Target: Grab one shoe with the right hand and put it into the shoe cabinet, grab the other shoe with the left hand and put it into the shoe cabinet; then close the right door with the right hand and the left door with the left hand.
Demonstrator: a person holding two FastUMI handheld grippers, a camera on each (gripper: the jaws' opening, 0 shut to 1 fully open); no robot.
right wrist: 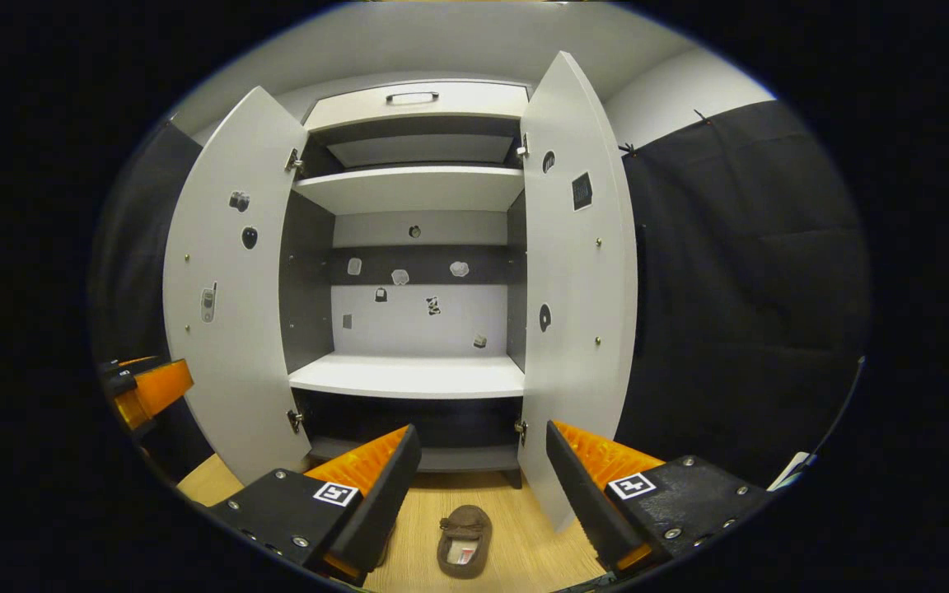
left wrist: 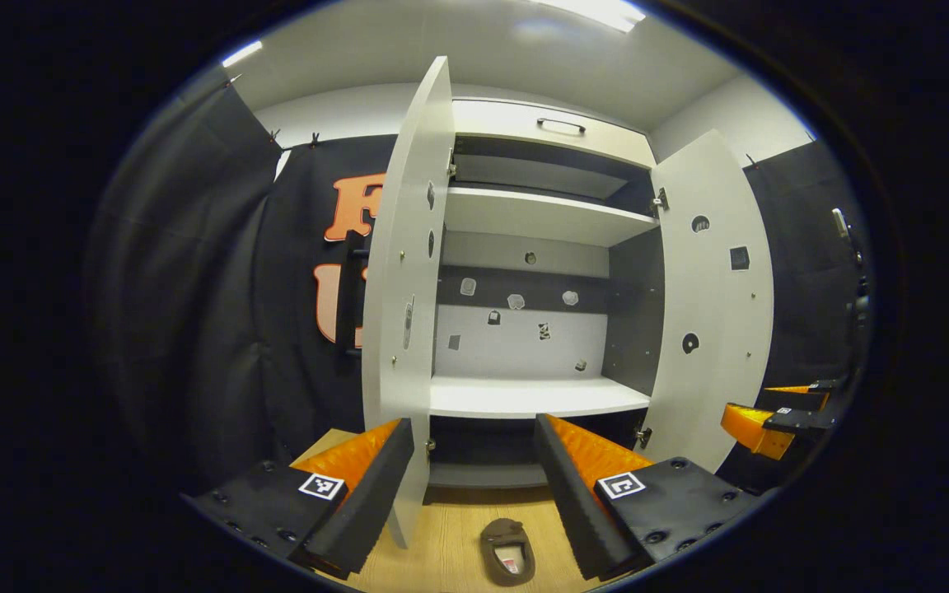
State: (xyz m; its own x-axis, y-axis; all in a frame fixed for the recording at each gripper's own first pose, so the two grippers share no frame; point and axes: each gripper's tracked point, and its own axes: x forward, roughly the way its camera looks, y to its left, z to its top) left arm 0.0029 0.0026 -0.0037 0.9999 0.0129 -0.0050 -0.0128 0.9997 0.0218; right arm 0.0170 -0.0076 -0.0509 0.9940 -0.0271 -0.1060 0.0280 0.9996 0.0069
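Nothing done: brown shoe (right wrist: 465,539) on floor, cabinet doors (right wrist: 580,296) open, both grippers' fingers (left wrist: 577,482) apart, empty.

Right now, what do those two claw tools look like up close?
Each is a two-finger tool. The left gripper has black wedge-shaped fingers with ribbed dark foam pads inside and ribbed orange plastic on top. Each black base plate carries a small white square with a black pattern, plus round screw heads. The right gripper looks the same: black, orange, same square markings.
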